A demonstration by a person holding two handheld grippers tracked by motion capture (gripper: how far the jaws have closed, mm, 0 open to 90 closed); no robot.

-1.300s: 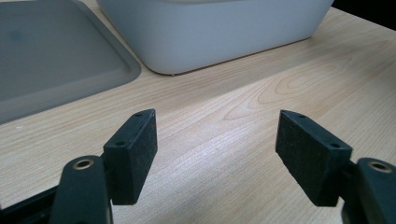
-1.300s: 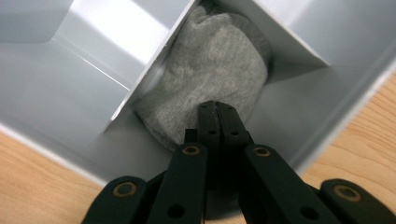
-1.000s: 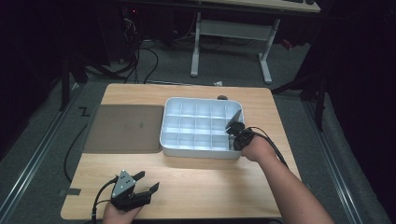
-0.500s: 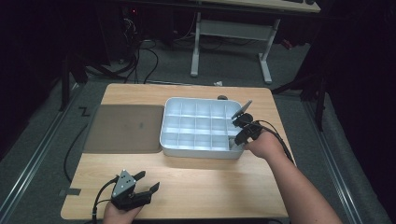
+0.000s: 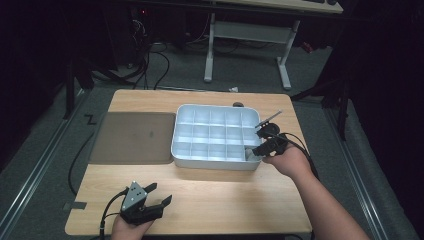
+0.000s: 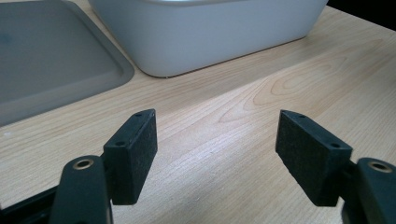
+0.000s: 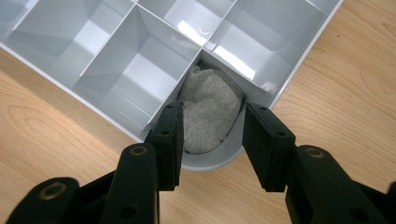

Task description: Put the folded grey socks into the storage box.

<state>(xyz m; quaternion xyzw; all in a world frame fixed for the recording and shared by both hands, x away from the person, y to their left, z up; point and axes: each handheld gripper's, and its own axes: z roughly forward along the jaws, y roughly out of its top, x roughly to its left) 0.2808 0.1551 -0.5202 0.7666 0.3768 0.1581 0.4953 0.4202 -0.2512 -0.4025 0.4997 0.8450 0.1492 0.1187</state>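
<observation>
High view: saw the white divided tray (image 5: 215,132) at mid-desk (image 5: 210,200), with a grey mat (image 5: 132,137) beside it at 9 o'clock. Found the right tool (image 5: 260,147) at the tray's 4 o'clock corner, over a small grey bundle (image 5: 248,150) in the corner compartment. Found the left tool (image 5: 157,200) down at 7 o'clock, well apart from the tray.

Left gripper view: showed the jaws spread wide over bare wood, gripping nothing, with the tray wall (image 6: 210,32) ahead at 12 o'clock.

Right gripper view: showed the grey rolled cloth (image 7: 208,112) lying inside the rounded corner compartment, with the jaws part open on either side of it and not pinching it. Judged the cloth as placed and the release as about done; left only to lift the right tool clear. Saw the other visible compartments empty.
</observation>
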